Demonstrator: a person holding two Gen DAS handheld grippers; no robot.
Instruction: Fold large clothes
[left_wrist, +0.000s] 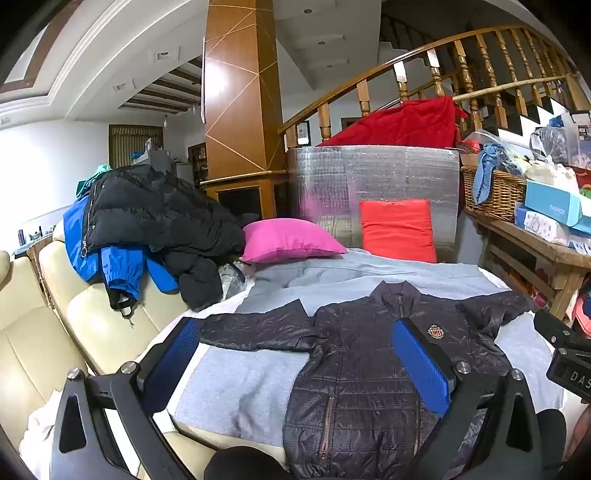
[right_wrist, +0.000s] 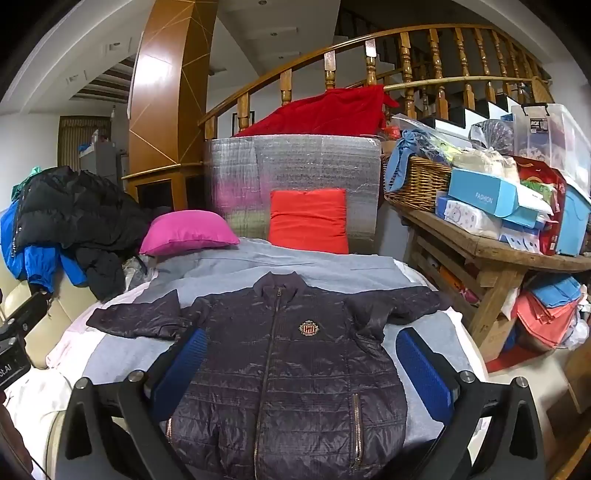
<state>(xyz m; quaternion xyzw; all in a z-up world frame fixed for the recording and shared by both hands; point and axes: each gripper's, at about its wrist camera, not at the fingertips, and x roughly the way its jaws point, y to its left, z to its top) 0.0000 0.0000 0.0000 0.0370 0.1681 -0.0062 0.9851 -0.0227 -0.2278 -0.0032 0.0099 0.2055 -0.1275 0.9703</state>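
A: Where is the jacket (right_wrist: 288, 369)?

B: Spread face up on the grey sheet (right_wrist: 332, 269) of the bed, zipped, collar toward the pillows, both sleeves out sideways. One jacket here; a heap of coats (left_wrist: 147, 225) lies on the sofa (left_wrist: 99, 332) to the left.

A: How should it handle?

B: Quilted and shiny, so I judge it light, soft and slippery; folds may slide open. Best taken at the sleeve cuffs or shoulder seams.

A: Pillows?

B: Two: a pink pillow (right_wrist: 188, 230) and a red pillow (right_wrist: 308, 219).

A: And the tools?

B: Two. The left hand-held gripper (left_wrist: 299, 362) and the right hand-held gripper (right_wrist: 301, 369) both stand spread wide above the jacket, grasping nothing.
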